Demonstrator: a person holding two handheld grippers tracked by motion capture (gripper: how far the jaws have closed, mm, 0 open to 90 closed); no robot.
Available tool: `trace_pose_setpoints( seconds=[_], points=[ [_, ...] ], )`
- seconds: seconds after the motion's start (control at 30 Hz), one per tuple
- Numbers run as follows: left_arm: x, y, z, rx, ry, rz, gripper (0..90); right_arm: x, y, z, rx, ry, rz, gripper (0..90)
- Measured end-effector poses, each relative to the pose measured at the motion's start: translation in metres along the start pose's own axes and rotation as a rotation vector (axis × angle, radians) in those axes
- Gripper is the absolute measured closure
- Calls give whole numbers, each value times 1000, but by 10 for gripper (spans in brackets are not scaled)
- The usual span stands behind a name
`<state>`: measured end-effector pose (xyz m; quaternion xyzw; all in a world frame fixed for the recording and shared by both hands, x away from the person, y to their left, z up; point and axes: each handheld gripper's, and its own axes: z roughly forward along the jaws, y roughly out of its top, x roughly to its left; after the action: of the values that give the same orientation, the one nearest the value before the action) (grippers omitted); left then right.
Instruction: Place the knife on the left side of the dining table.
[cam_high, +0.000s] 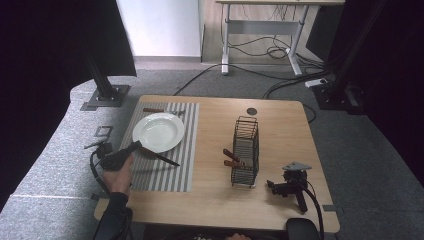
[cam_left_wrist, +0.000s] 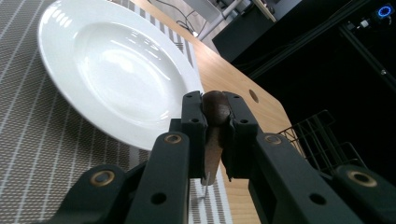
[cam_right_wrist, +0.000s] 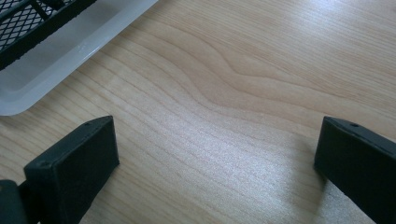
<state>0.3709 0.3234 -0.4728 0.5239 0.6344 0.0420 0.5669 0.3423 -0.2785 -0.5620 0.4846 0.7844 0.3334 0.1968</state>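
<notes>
Jaws of the left gripper (cam_high: 134, 146) are pressing together on the brown handle of a knife (cam_high: 159, 156), and the left hand (cam_high: 119, 175) is gripping the tool at the near left of the table. In the left gripper view the knife's handle (cam_left_wrist: 215, 108) is sitting pinched between the two black pads, end-on to the camera. From the tool the knife's long axis is running rightward and slightly toward the person, its dark blade lying low over the striped placemat (cam_high: 165, 172); I cannot tell whether the tip is touching it. The white plate (cam_high: 157, 131) is lying just beyond and beside the blade, on the same mat, so the knife seems to be going down along the plate's right side, and this hand is plainly the nearer one for that.

Across the table the right gripper (cam_high: 290, 186) is resting on the wood with no hand on it, its jaws standing wide apart over bare grain. Next to it a black wire basket (cam_high: 246, 152) is holding more brown-handled utensils. Beyond the wooden table (cam_high: 280, 130) grey carpet, cables and a desk frame are showing.
</notes>
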Motion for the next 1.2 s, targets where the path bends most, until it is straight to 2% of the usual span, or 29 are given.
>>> trace_pose_setpoints(
  seconds=[0.13,0.53,0.83,1.03,1.2],
  points=[
    [4,-1,-1,-1,20,24,781,0,0,0,0,0,1,0],
    [18,-9,0,-12,124,126,699,0,0,0,1,1,1,0],
    [37,-15,3,-21,143,124,661,0,0,0,1,1,1,0],
    [48,-17,6,-14,172,141,628,0,0,0,1,1,1,0],
    [56,-17,9,-6,174,138,620,0,0,0,1,1,1,0]
  ],
)
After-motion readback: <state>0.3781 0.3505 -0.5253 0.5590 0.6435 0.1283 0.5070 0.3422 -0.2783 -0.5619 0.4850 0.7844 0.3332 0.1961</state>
